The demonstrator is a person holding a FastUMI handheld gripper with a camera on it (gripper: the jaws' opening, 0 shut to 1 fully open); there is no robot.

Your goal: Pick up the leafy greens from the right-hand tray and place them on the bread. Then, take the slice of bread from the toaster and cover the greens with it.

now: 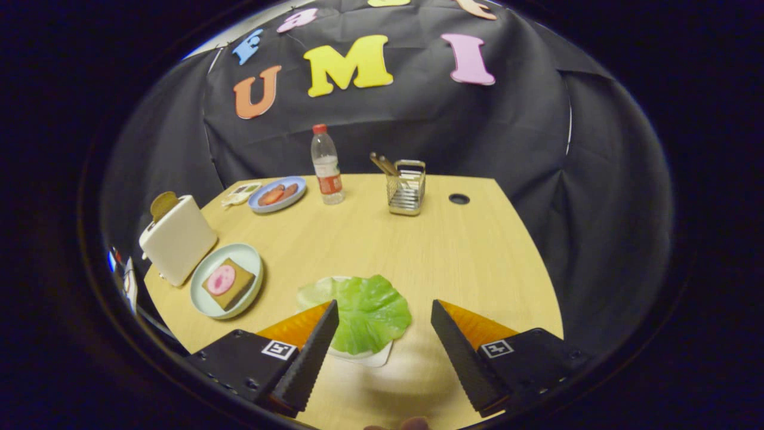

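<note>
Gripper (385, 310) with fingers spread apart and empty; the leafy greens (367, 313) lie on their tray (370, 357) on the worktop (418, 251), just ahead, nearer the left finger.

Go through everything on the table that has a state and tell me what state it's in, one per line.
claw: open, holding nothing
leafy greens: lying on their tray, between the claw's fingers, not picked up
toaster: bread slice sticking up from the slot
bread on plate: flat, pink slice on top, no greens
water bottle: upright, capped
blue plate: holding food
wire holder: upright, utensils inside
</note>
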